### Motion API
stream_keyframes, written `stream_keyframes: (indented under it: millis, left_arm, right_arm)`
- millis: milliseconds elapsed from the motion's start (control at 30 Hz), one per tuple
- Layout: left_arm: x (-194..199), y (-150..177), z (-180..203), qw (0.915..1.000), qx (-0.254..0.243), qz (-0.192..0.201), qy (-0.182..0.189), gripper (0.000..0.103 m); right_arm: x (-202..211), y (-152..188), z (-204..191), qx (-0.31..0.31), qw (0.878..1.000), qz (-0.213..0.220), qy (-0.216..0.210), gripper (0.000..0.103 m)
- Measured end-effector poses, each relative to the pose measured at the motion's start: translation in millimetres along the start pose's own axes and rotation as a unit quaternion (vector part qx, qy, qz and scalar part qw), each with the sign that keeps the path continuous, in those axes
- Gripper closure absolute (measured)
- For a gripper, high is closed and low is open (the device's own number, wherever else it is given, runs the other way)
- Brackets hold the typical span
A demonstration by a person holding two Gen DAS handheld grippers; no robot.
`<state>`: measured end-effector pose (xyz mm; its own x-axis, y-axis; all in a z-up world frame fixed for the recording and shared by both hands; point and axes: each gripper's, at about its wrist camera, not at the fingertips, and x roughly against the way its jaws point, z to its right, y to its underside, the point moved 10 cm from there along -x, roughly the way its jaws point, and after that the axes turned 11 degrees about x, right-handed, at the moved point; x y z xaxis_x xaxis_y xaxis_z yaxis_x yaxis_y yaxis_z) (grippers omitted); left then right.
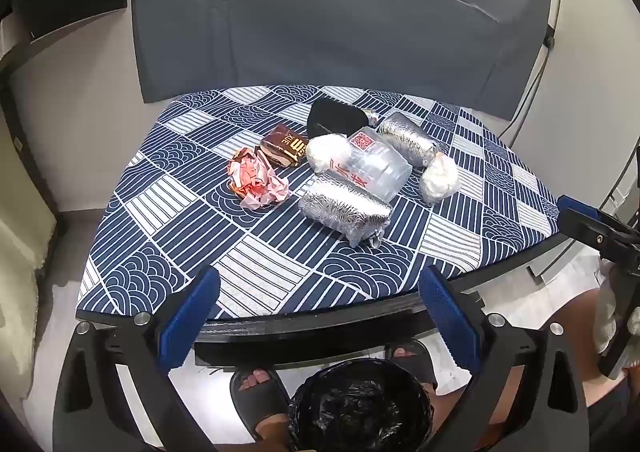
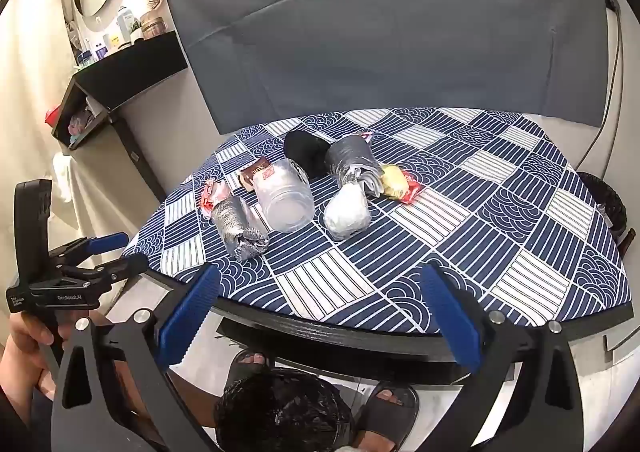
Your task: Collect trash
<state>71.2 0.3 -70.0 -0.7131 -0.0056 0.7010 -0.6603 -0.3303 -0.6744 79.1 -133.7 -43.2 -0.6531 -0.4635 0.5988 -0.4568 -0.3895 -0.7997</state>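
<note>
Tongs first, left wrist view: the left tongs (image 1: 318,316) stand wide open and empty, poised off the near edge of the desk (image 1: 160,252), above the bin (image 1: 360,404) lined with a black bag on the floor between the person's sandalled feet. Holding them there seems sensible, since anything lifted need only travel back over the near edge to drop in. All the trash lies ahead of the tongs, clustered around the middle of the desk: a crumpled pink wrapper (image 1: 258,182) toward the left edge, a brown packet (image 1: 282,150) just behind it, a foil bundle (image 1: 344,210) nearest the near edge, a clear plastic jar (image 1: 378,166) lying on its side and touching that bundle, a white wad (image 1: 330,152) to the jar's left, a second foil roll (image 1: 406,142) and a second white wad (image 1: 440,178) toward the right edge, and a black cloth-like thing (image 1: 332,116) farthest back. The right tongs (image 1: 580,218) show at the right margin.

Right wrist view: the right tongs (image 2: 320,316) are likewise spread and hold nothing, also off the near edge over the bin. From here the foil bundle (image 2: 240,228) lies ahead and left, closest, while a yellow lump on a red wrapper (image 2: 396,182) appears beside the foil roll (image 2: 354,160). Nothing is touched yet; collection appears not yet begun.
</note>
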Motion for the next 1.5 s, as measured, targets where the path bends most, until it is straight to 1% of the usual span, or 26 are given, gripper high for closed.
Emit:
stream_keyframes:
  millis: [233,267,600,867,1300,1500]
  left_arm:
    - [0,0,0,1.0000,0.001,0.000,0.002,0.007]
    - [0,0,1,1.0000,0.000,0.000,0.002,0.007]
    - [1,1,2,1.0000,0.003,0.000,0.003,0.007]
    - [-1,-1,1,0.9999,0.012,0.001,0.004,0.007]
    - [-1,0,4,1.0000,0.007,0.002,0.004,0.007]
    - [0,0,3,1.0000,0.005,0.003,0.002,0.007]
  right_arm:
    - [3,2,4,0.000,1.000,0.003,-0.001,0.004]
    - [-1,-1,-1,0.008,1.000,-0.002,0.004,0.004]
    - [-5,1,-5,0.016,1.000,-0.006,0.005,0.004]
    - [-8,2,-3,0.005,1.000,-0.010,-0.002,0.004]
    - [-5,1,-2,0.001,1.000,-0.007,0.000,0.004]
    - [-7,1,-5,0.012,1.000,-0.009,0.003,0.004]
